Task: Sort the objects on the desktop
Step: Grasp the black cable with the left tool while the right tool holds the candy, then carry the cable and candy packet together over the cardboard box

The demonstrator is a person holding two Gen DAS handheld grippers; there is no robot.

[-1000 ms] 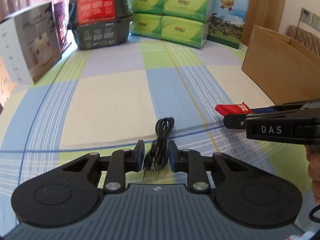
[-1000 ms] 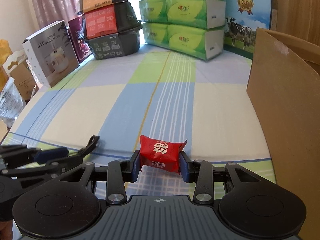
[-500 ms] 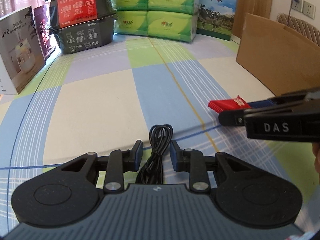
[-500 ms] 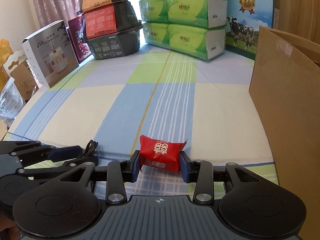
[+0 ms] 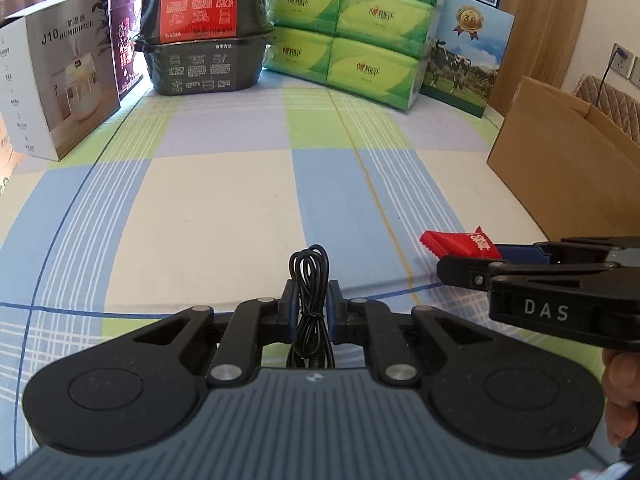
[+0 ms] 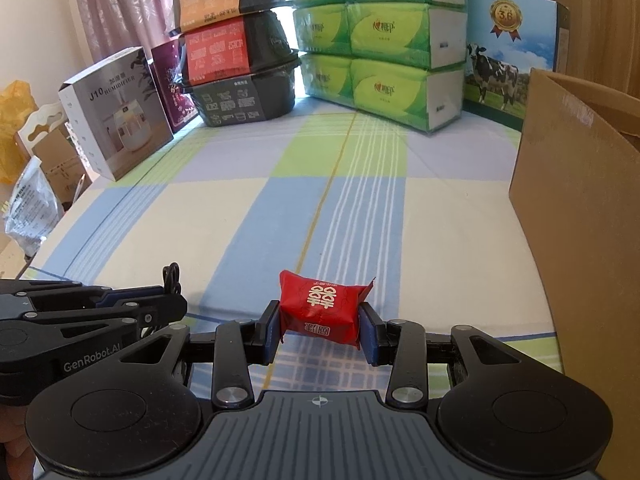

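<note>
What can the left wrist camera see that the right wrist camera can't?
Only the left wrist view shows the wall socket, the padded chair back, and the whole black cable bundle squeezed between the left tongs. Only the right wrist view shows the yellow bag, the clutter beside the table, and the printed face of the red candy packet between the right tongs. Both show the checked tablecloth, humidifier box, green tissue packs, cow box and cardboard box.
</note>
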